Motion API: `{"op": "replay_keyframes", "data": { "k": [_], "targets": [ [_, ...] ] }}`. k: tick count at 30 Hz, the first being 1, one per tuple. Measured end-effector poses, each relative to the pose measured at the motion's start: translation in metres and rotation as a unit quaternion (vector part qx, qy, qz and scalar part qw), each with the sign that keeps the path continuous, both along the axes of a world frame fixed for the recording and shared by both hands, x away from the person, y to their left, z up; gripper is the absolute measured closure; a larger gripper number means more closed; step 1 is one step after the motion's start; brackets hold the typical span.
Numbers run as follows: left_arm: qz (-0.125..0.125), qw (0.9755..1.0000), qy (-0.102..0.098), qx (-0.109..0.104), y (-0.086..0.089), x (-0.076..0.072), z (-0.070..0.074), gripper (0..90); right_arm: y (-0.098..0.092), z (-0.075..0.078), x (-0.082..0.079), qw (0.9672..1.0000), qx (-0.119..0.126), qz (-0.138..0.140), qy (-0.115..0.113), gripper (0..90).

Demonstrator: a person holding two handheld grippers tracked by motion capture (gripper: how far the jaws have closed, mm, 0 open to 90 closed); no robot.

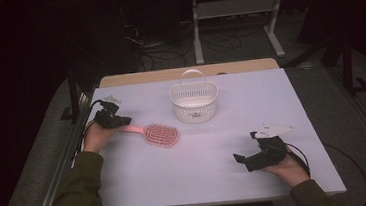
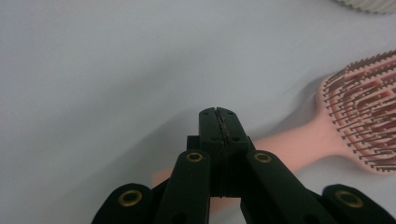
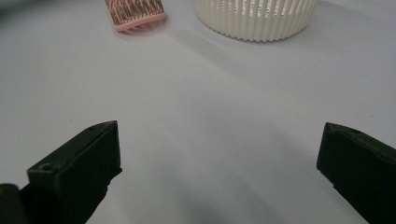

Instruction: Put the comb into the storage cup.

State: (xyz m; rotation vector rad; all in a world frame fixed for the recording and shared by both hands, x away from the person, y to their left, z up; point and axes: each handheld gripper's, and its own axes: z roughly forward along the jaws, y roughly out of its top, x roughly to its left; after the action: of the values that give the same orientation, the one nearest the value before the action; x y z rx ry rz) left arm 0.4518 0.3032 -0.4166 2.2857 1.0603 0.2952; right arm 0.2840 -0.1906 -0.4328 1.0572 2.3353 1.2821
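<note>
Two grippers rest on the table: the left gripper (image 2: 218, 114), jaws pressed together above the handle of the pink hairbrush (image 1: 156, 133), holds nothing; the right gripper (image 3: 219, 154) stands wide apart, well away. The brush lies flat on the white table (image 1: 251, 107). Behind it stands a white basket (image 1: 194, 101); beyond lies dark floor with cables.
</note>
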Motion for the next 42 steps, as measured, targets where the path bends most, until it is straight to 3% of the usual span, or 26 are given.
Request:
{"op": "replay_keyframes", "data": {
  "k": [6,20,24,32,42],
  "targets": [
    [-0.001,1.0000,-0.003,-0.008,0.002,-0.010,0.001,90.0,0.000,0.000,0.000,1.0000,0.000,0.000,0.000,0.0],
    [-0.010,0.9999,0.001,-0.005,0.006,-0.022,0.005,90.0,0.000,0.000,0.000,1.0000,-0.001,0.000,0.002,0.0],
    [-0.009,0.9999,-0.006,0.000,0.006,-0.023,0.004,90.0,0.000,0.000,0.000,1.0000,-0.001,-0.001,0.003,0.0],
    [-0.007,1.0000,0.002,-0.005,0.010,-0.022,0.003,90.0,0.000,0.000,0.000,1.0000,-0.001,-0.001,0.003,0.0],
    [-0.003,0.9999,0.008,0.012,0.012,-0.020,0.003,90.0,0.001,0.000,0.000,1.0000,-0.002,0.000,0.003,0.0]
  ]
}}
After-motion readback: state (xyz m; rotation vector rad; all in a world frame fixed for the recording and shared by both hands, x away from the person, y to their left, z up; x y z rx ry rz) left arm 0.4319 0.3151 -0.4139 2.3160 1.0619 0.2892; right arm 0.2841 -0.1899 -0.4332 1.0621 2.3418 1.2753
